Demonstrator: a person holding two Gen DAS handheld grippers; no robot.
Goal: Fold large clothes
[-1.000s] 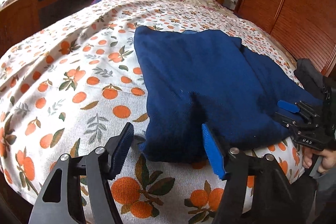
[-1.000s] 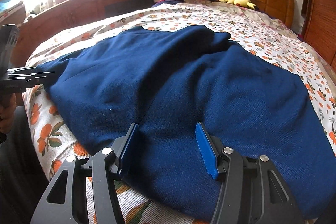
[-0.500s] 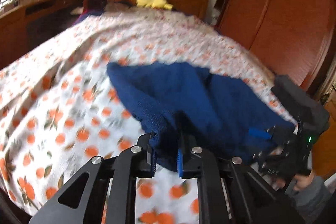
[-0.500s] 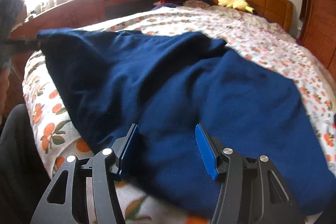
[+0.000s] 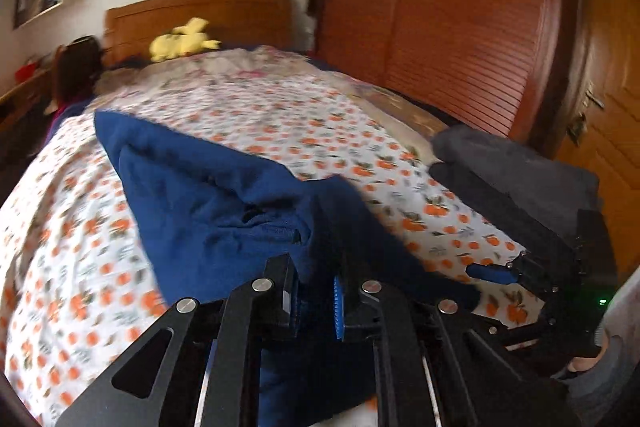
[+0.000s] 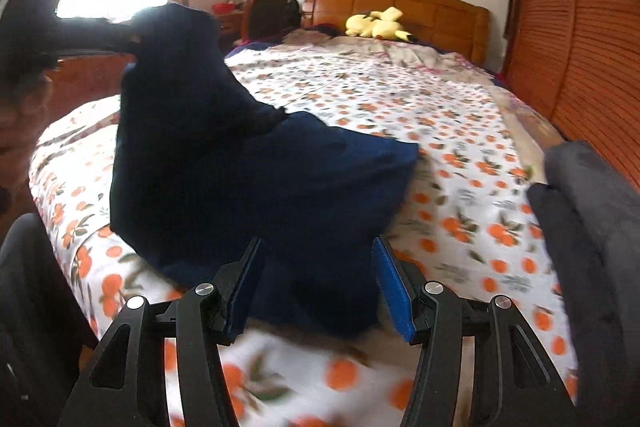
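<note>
Navy knit jumper (image 5: pixel 224 203) hangs off the left gripper (image 5: pixel 316 299), clamped on its edge & raised above the bed (image 5: pixel 280 115), prob. to carry that side over for a fold. Right wrist view: right gripper (image 6: pixel 318 287) jaws apart, nothing pinched, jumper's near hem just ahead; rest drapes on the orange-print sheet. Grey cloth pile (image 6: pixel 592 211) right of jumper; yellow plush (image 6: pixel 376 23) by the headboard.

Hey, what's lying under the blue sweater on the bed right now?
The blue sweater lies on the orange-print bedspread, which shows all around it. The left gripper holds one corner raised. Whether anything lies beneath the bunched cloth cannot be seen.
</note>
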